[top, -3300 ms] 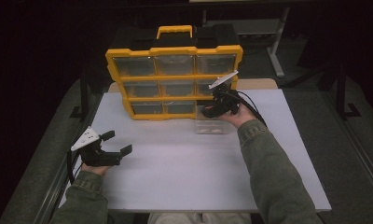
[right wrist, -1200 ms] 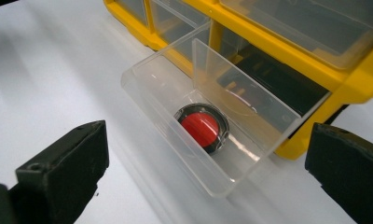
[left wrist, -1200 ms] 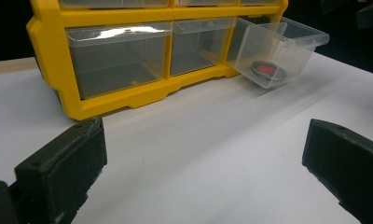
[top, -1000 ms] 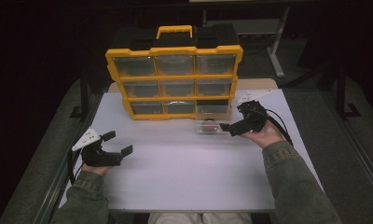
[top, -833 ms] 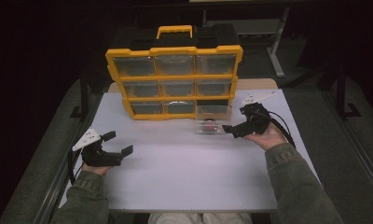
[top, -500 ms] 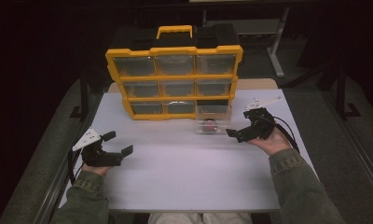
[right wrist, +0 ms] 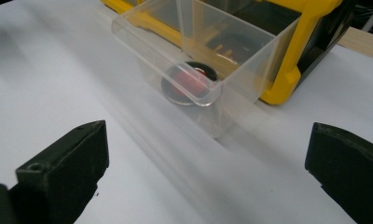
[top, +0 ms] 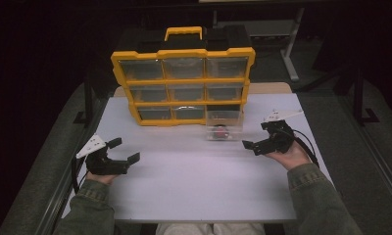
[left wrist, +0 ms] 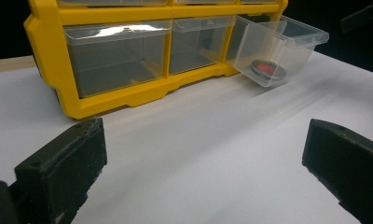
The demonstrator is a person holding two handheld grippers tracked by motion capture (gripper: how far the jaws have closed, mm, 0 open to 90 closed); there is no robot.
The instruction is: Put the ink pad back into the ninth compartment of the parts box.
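Two grippers rest on the white surface. At the left, the left gripper sits near the front edge, jaws spread wide and holding nothing. Behind the middle stands a yellow organizer of clear drawers. Its bottom right drawer is pulled out and tilted down onto the surface, with a red disc inside. Just right of the drawer, the right gripper faces it, jaws wide and empty.

My left gripper rests low near the table's left edge, jaws spread wide and empty. My right gripper sits near the right edge, jaws also wide apart, gripping nothing, pointing leftward.
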